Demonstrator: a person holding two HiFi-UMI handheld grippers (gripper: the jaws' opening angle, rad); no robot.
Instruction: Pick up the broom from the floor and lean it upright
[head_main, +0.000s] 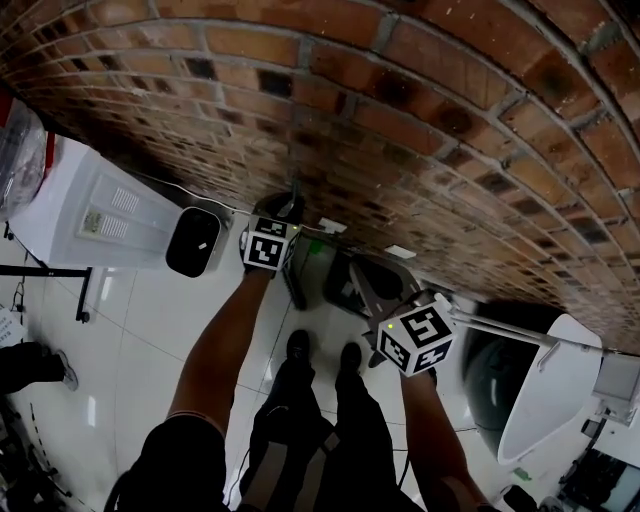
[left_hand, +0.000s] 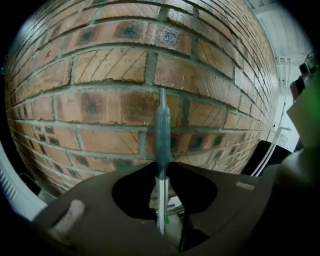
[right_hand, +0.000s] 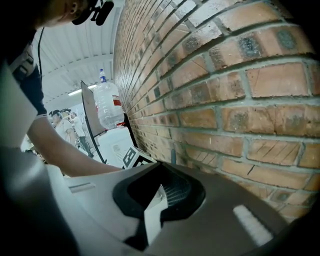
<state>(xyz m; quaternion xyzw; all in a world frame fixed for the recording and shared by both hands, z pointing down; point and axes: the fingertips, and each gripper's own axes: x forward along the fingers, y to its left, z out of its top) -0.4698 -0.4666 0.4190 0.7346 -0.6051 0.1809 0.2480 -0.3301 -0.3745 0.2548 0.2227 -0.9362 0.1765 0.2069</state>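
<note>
The broom handle (left_hand: 162, 135), a grey-green grip on a silver shaft, stands upright close to the brick wall (left_hand: 115, 65). My left gripper (left_hand: 161, 202) is shut on the shaft just below the grip. In the head view the left gripper (head_main: 290, 207) is at the wall with the handle's top (head_main: 294, 193) poking out above it. The broom's head is hidden. My right gripper (head_main: 364, 287) is lower and to the right, apart from the handle. In its own view the right gripper (right_hand: 152, 212) shows a narrow gap between its jaws with nothing gripped.
A black bin (head_main: 193, 242) and a white appliance (head_main: 90, 215) stand left of the broom along the wall. A white curved object (head_main: 545, 395) is at the right. A dark dustpan-like thing (head_main: 338, 285) lies by the person's shoes (head_main: 298, 346). A water bottle (right_hand: 107, 102) stands farther off.
</note>
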